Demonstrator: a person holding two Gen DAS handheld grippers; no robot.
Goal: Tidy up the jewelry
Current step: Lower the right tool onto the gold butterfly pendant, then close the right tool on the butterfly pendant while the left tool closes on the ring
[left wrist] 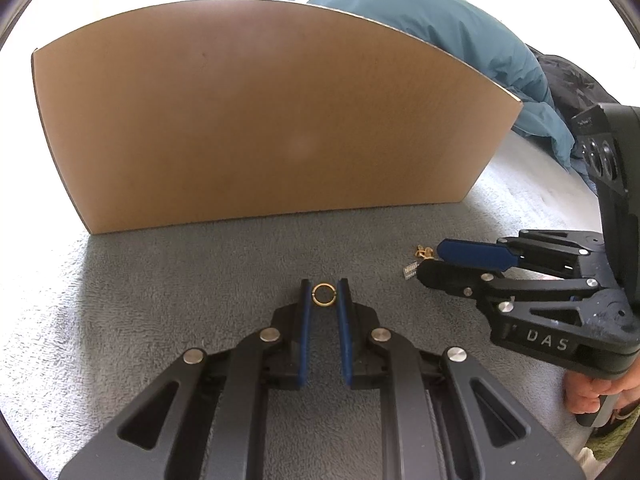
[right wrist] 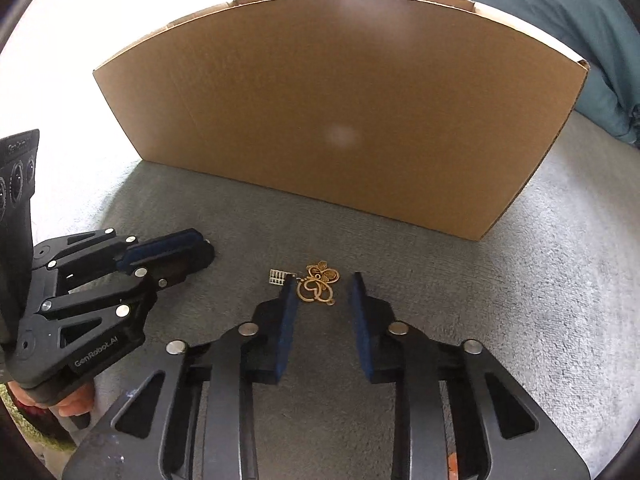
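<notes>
A small gold ring (left wrist: 322,294) lies on the grey carpet between the tips of my left gripper (left wrist: 323,294), whose blue pads stand close on either side of it with thin gaps. My right gripper (right wrist: 323,289) is open around a gold filigree pendant (right wrist: 319,286) on the carpet. A small silver piece (right wrist: 277,278) lies just left of its left fingertip. In the left wrist view the right gripper (left wrist: 430,259) reaches in from the right next to the pendant (left wrist: 424,252) and the silver piece (left wrist: 410,270). The left gripper also shows in the right wrist view (right wrist: 200,250).
A cardboard box (left wrist: 260,120) stands upright on the carpet just beyond the jewelry; it also shows in the right wrist view (right wrist: 340,112). A blue duvet (left wrist: 440,20) lies behind it at the right. A hand (left wrist: 592,392) grips the right handle.
</notes>
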